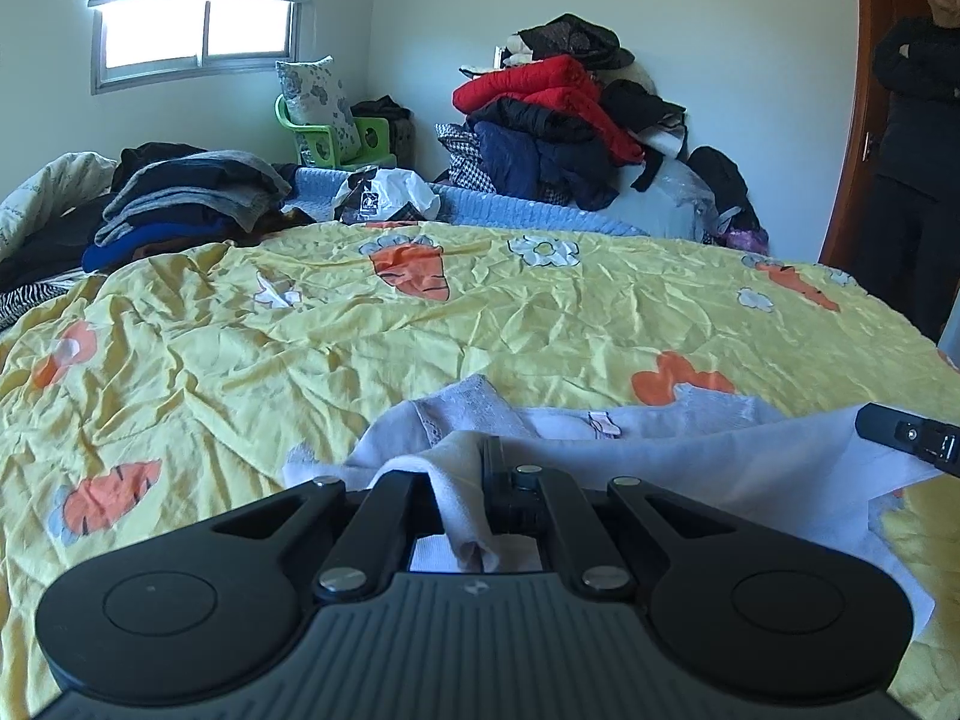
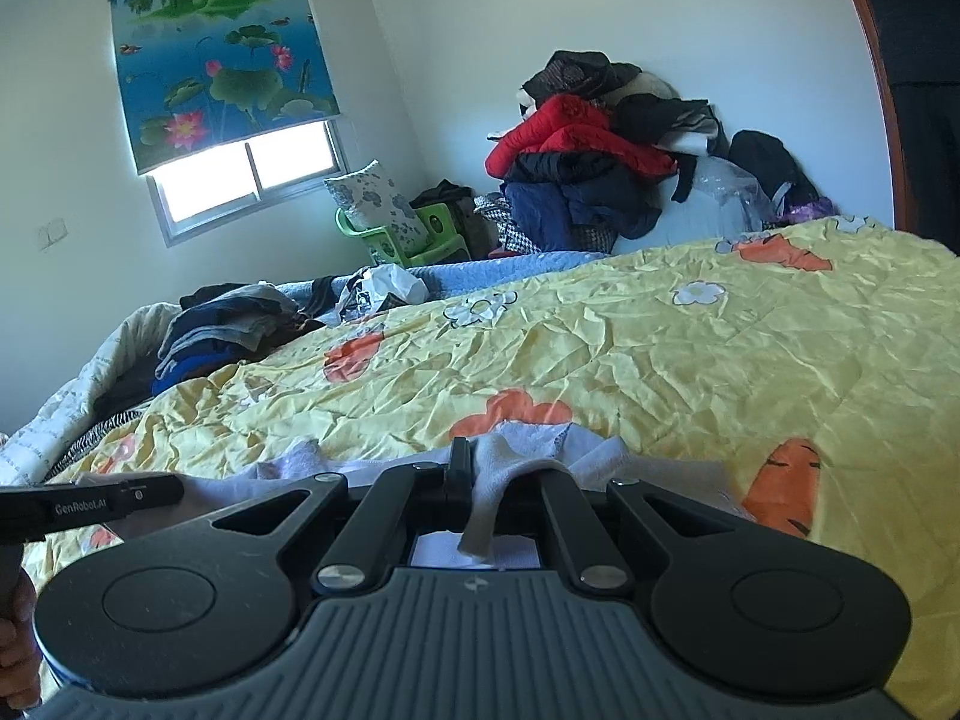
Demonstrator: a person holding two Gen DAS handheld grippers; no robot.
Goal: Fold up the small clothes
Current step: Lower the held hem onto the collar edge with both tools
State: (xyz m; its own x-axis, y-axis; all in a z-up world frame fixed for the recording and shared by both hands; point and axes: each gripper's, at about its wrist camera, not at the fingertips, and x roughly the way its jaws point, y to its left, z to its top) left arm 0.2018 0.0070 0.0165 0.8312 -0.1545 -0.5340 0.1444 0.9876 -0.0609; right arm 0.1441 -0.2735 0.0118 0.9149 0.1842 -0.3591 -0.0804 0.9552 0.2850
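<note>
Both grippers are closed on one small white garment (image 1: 690, 450), which is lifted at the near edge of the yellow carrot-print bedsheet (image 1: 420, 324), at about 6 o'clock in each wrist view. The left gripper (image 1: 480, 468) is pinched shut on a bunched fold of the pale fabric, which is seen drooping back between its linkage arms. The right gripper (image 2: 471, 468) is likewise clamped tight on another edge of the same cloth, a strip of which hangs down behind its closed fingers. In the left wrist view the right gripper's tip is seen at 3 o'clock, with the garment stretched between the two tools; in the right wrist view the left gripper is seen at 9 o'clock.

Progress is judged to be early to middling for this piece: the cloth is gripped at two points and held spread, but no finished fold is visible, and a lace-trimmed part is still seen lying rumpled on the sheet. A stack of folded dark clothes (image 1: 186, 192) is seen at 10 o'clock, and a large unsorted heap of jackets (image 1: 558, 120) at 1 o'clock, so much may remain.
</note>
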